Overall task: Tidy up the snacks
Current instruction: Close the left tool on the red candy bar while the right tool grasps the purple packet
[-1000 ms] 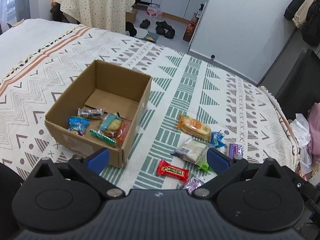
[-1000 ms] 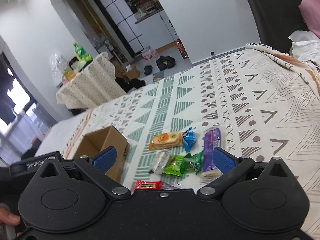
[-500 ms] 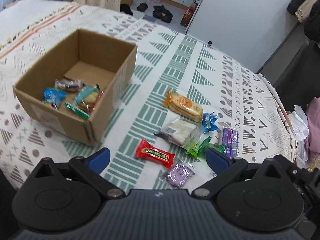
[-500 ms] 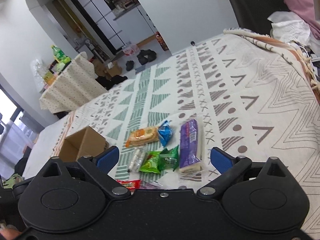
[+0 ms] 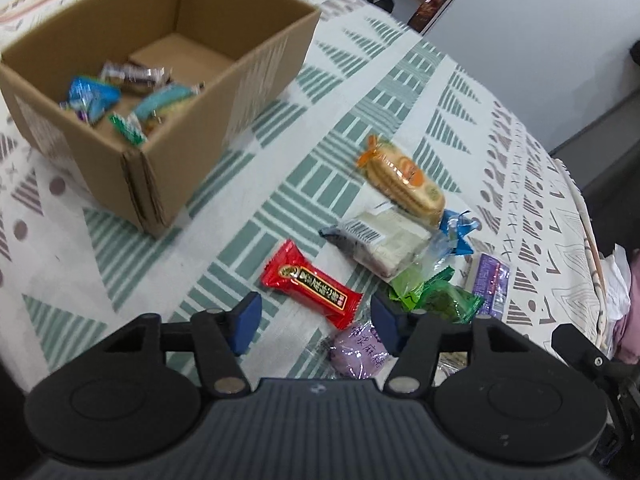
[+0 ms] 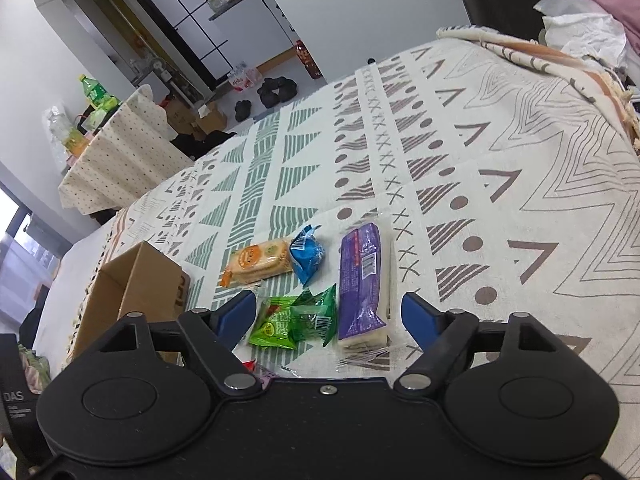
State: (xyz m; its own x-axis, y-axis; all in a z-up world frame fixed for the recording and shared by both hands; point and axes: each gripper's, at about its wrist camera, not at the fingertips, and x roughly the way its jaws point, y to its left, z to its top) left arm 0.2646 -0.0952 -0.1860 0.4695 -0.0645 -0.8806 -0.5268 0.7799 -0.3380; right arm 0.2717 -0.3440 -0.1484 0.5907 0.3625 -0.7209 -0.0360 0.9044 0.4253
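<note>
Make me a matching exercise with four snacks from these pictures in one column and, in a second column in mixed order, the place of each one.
Things:
1. red candy bar
2. long purple packet
3. orange cracker pack
4. small blue wrapper

Places:
A. inside the cardboard box
B. on the cloth, just ahead of the left gripper
C. between the right gripper fingers, near the right one
D. on the cloth, farthest snack outside the box in the left wrist view

Pairs: 1-B, 2-C, 3-D, 4-A

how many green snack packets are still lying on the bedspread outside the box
2: a light green packet and a darker green packet, side by side between the right gripper's jaws, left of the purple bar. More may be hidden under other wrappers.
</note>
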